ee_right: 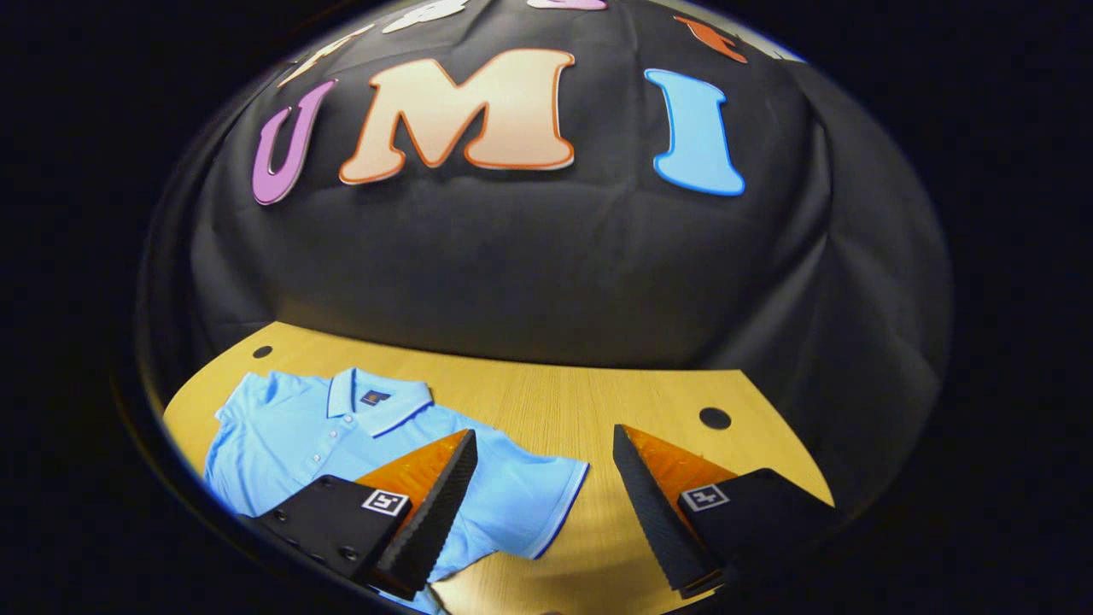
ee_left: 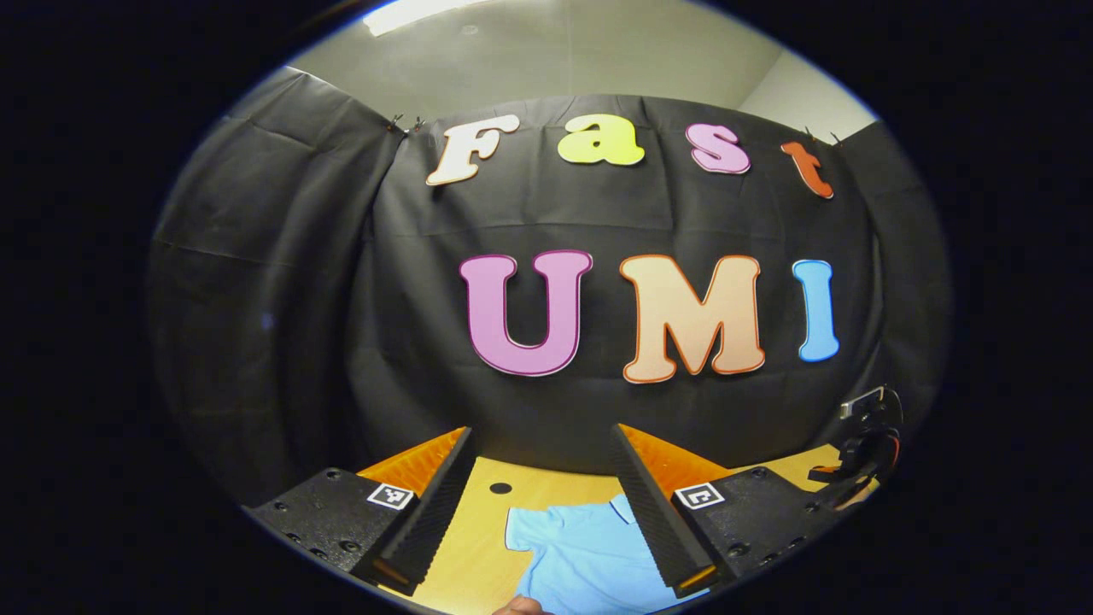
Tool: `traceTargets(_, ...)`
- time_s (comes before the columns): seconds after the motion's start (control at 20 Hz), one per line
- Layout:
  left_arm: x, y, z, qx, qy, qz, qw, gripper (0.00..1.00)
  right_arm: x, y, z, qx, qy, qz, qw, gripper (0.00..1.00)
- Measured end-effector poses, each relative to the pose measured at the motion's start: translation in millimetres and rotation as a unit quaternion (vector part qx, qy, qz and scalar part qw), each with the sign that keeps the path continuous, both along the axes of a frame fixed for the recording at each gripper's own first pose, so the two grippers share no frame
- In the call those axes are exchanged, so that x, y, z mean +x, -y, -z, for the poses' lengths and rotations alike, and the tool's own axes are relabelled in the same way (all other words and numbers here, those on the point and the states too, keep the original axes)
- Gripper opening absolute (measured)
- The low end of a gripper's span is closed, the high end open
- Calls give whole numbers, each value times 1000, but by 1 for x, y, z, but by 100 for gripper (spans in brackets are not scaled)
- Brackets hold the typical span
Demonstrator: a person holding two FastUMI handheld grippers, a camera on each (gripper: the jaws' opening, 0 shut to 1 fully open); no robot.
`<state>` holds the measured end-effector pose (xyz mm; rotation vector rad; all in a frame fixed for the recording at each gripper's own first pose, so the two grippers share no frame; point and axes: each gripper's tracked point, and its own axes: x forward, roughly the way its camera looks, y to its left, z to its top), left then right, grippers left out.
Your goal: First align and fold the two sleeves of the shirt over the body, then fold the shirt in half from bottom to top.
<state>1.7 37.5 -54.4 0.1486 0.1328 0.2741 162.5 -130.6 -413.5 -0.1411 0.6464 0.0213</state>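
1. Shirt [ee_right: 299, 436] flat on the tabletop [ee_right: 581, 401], sleeves spread, nothing folded; sleeve step looks first
2. Left gripper [ee_left: 542, 504] and right gripper [ee_right: 542, 504]: jaws released, empty, above the shirt
3. Next: pinch the right sleeve [ee_right: 529, 504] hem
4. Collar [ee_right: 376, 400] points far; long axis near-far

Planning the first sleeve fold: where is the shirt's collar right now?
In the right gripper view the collar sits left of centre on the shirt, toward the booth's wall.
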Motion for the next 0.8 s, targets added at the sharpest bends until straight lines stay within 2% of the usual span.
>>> traceTargets(0.2,-6,-11,2,9,-6,-11,1000,93,-3,-2,43,-13,-34,-4,999,99)
traceTargets(0.45,-8,-23,5,20,-12,-17,1000,95,-8,-1,79,-13,-71,18,997,99)
traceTargets(0.65,-10,-31,8,16,-16,-21,1000,95,-23,10,111,-19,-122,44,991,100)
traceTargets(0.8,-8,-37,11,12,-20,-25,999,95,-26,4,118,19,-141,59,988,98)
